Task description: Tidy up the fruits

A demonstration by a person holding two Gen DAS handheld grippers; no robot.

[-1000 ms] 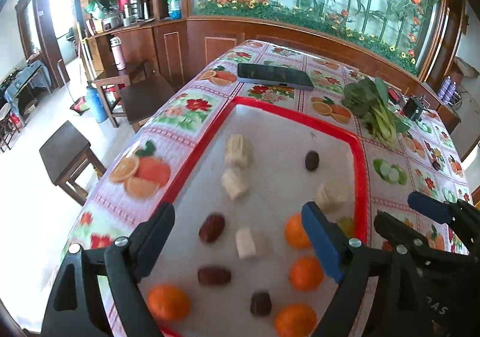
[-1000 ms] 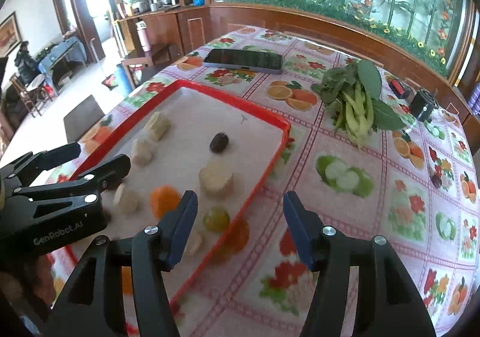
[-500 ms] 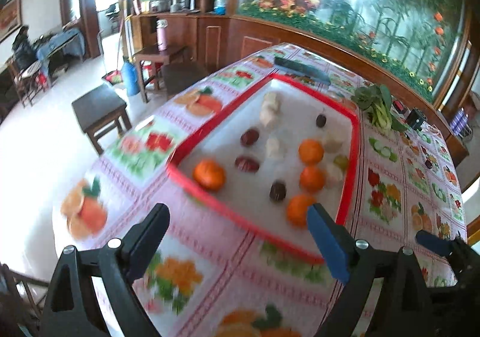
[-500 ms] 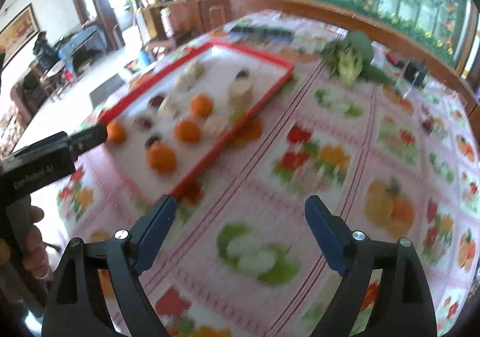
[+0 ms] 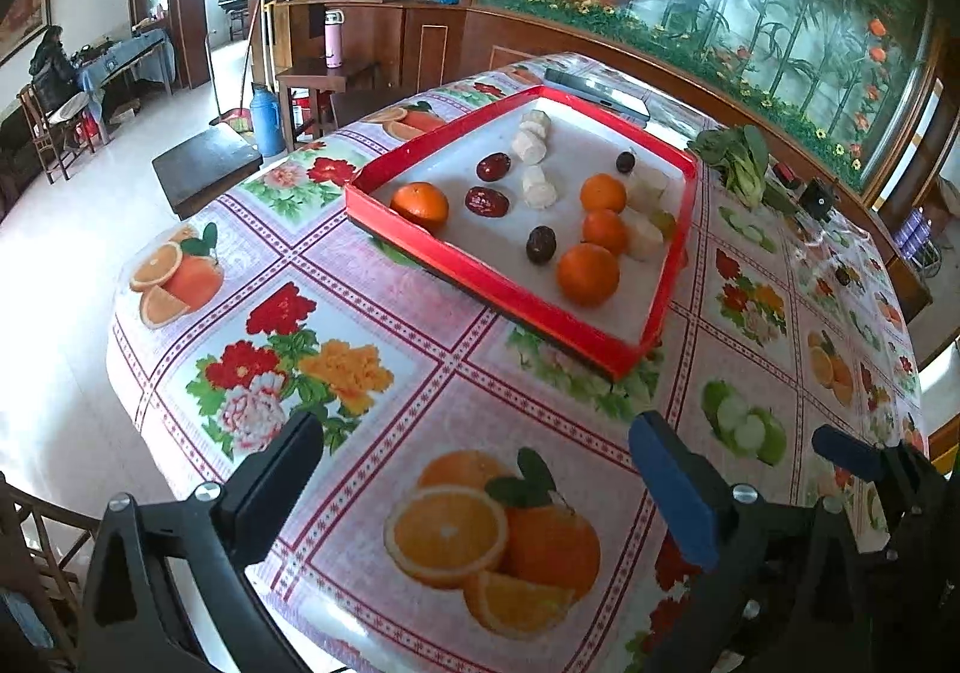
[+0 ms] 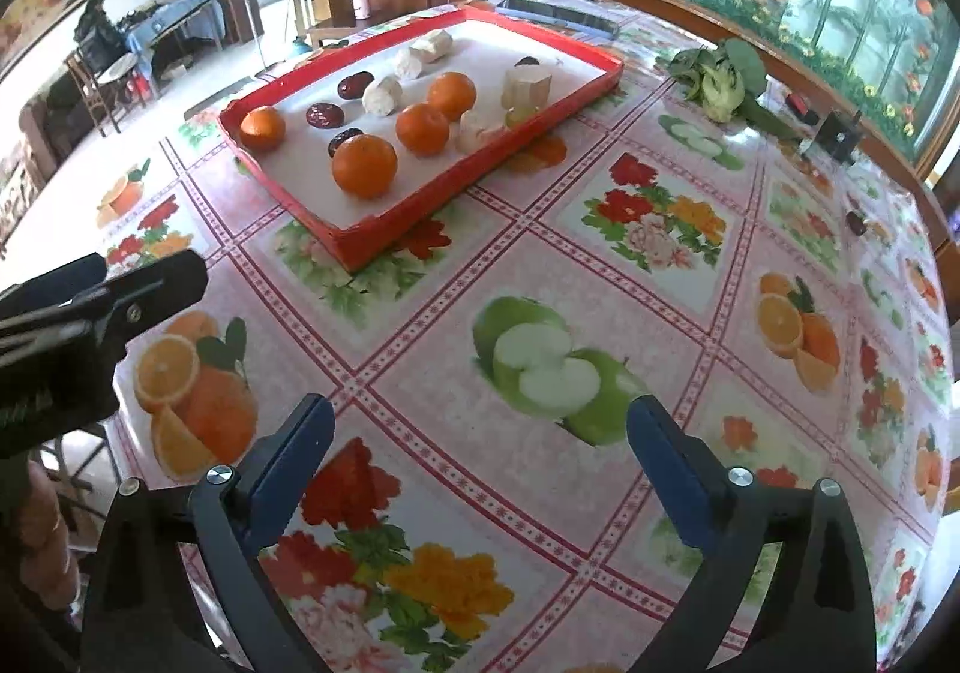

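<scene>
A red-rimmed white tray point(image 5: 516, 301) point(image 6: 420, 217) lies on the patterned tablecloth. It holds several oranges point(image 5: 588, 274) point(image 6: 364, 166), dark red dates point(image 5: 487, 201) point(image 6: 324, 114), pale banana pieces point(image 5: 538, 187) point(image 6: 382, 94) and a green grape point(image 5: 663, 220) point(image 6: 517, 116). My left gripper point(image 5: 474, 472) is open and empty, well back from the tray's near corner. My right gripper point(image 6: 480, 451) is open and empty over the cloth, near the table's front. The left gripper also shows at the left edge of the right wrist view point(image 6: 90, 301).
A dark phone point(image 5: 597, 88) point(image 6: 558, 16) lies beyond the tray. Leafy greens point(image 5: 741, 163) point(image 6: 717, 79) and a small black box point(image 5: 817, 199) point(image 6: 840, 136) sit at the right. The table edge point(image 5: 129, 373) drops off at the left, with stools and chairs below.
Both grippers have pulled back and up from over the tray to the table's near end. The tray now sits far ahead. Both stay open and empty.
</scene>
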